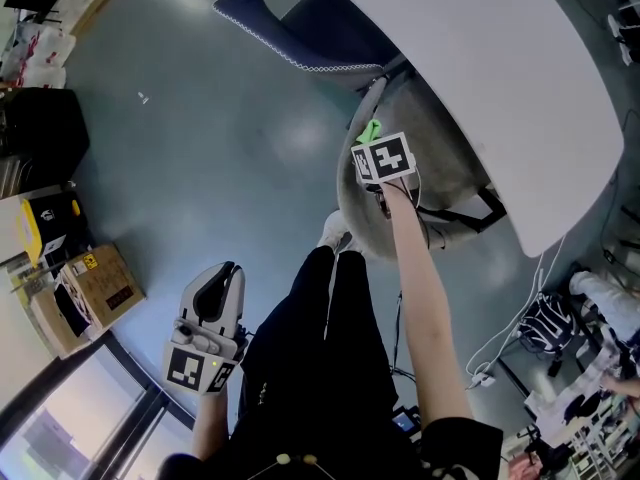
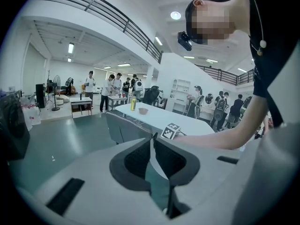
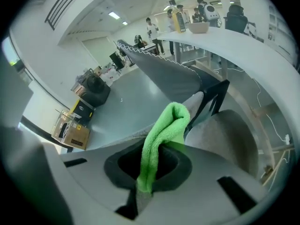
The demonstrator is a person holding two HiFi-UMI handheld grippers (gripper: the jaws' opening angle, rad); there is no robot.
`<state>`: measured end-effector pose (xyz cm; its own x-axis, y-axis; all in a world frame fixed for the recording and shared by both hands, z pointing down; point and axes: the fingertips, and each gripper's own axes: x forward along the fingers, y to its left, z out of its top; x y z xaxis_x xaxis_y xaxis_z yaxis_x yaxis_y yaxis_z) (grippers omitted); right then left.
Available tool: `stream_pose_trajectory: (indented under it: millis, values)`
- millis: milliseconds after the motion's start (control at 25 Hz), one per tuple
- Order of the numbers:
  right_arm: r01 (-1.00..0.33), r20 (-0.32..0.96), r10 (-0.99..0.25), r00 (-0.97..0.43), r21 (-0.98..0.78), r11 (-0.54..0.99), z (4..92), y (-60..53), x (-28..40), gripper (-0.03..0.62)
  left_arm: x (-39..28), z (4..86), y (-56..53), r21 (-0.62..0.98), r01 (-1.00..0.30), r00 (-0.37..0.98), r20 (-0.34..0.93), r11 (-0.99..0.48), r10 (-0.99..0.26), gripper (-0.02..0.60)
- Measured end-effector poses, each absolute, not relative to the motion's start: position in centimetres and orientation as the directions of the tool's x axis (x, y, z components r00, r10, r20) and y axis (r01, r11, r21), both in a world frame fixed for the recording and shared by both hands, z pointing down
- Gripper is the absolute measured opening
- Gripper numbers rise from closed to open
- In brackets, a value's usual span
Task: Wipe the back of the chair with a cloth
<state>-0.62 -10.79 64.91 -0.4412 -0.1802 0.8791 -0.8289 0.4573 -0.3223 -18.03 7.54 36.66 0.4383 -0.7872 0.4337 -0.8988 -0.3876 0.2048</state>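
Left hand-held gripper [image 2: 153,139]: jaws pressed together, nothing between, held low beside the leg. Right hand-held gripper [image 3: 157,163]: pinching green cloth [image 3: 164,130] at the top edge of the chair [image 1: 440,168] back. Head view: marker cube hides most of the cloth; bench [image 1: 500,68] covers part of the seat.

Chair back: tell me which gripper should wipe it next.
Right. The right gripper has its jaws shut on the green cloth at the chair back. The left gripper hangs empty, jaws together, beside the person's leg.
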Motion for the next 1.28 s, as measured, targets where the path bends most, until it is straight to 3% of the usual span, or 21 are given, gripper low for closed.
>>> stream_pose_trajectory:
  millis: [440, 760, 880, 1000, 1280]
  values:
    - [-0.744, 0.862, -0.257, -0.436, -0.185, 0.641, 61.0, -8.6, 4.7, 0.02, -18.5, 35.7, 7.2, 0.191, -0.891, 0.454, 0.409, -0.412, -0.791, 0.035]
    - [-0.456, 0.924, -0.055, -0.379, -0.135, 0.88, 61.0, 2.2, 13.1, 0.02, -18.6, 35.7, 6.3, 0.19, -0.881, 0.472, 0.41, -0.433, -0.781, 0.035]
    - [-0.236, 0.959, 0.02, -0.281, -0.09, 0.968, 61.3, 6.4, 16.2, 0.02, -18.4, 35.7, 6.1, 0.191, -0.876, 0.482, 0.411, -0.443, -0.774, 0.036]
    - [-0.055, 0.98, 0.1, -0.172, -0.111, 0.992, 62.0, 9.9, 17.8, 0.02, -18.0, 35.7, 5.9, 0.196, -0.868, 0.495, 0.41, -0.456, -0.766, 0.036]
    - [0.159, 0.978, 0.174, -0.114, -0.155, 0.975, 63.6, 13.3, 14.9, 0.02, -16.7, 35.0, 5.3, 0.202, -0.853, 0.521, 0.395, -0.482, -0.757, 0.037]
